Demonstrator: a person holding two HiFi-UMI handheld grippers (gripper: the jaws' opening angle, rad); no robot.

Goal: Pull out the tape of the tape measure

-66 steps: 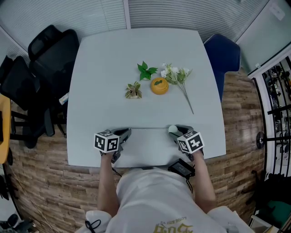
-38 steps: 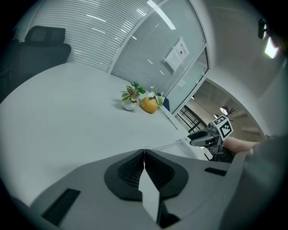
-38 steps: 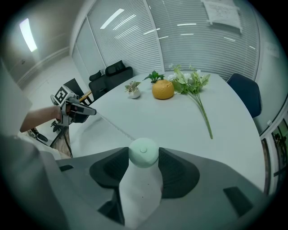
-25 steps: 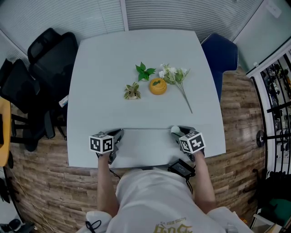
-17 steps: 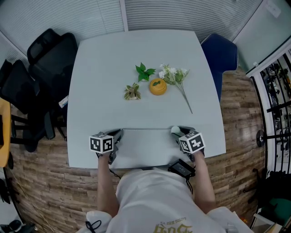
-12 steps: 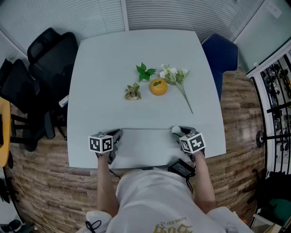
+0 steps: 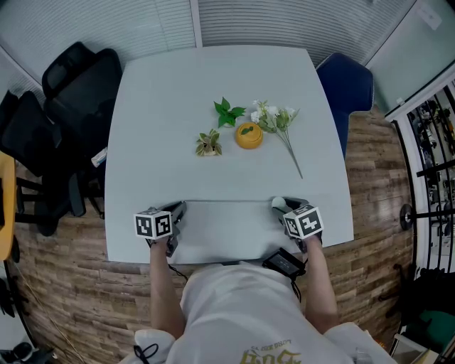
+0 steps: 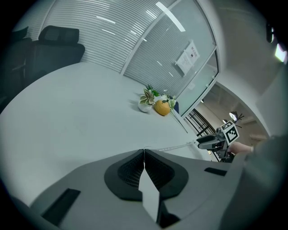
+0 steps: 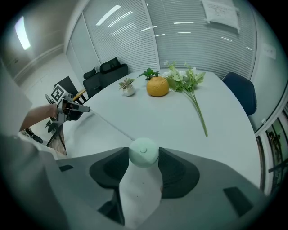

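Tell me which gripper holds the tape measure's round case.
The right gripper, clamped on the pale green case; the left gripper only pinches the thin tape.

Pale square surface (image 7: 213, 106) with rounded corners, on wood-plank floor (image 7: 64, 284). Black office chairs (image 7: 78, 78) crowded at left edge; blue chair (image 7: 348, 85) by far right corner. Slatted blinds (image 7: 284, 18) along far wall. Glass partition (image 9: 112, 36) alongside, paper notice (image 8: 189, 56) stuck on. Strip lights (image 8: 171, 15) high up.
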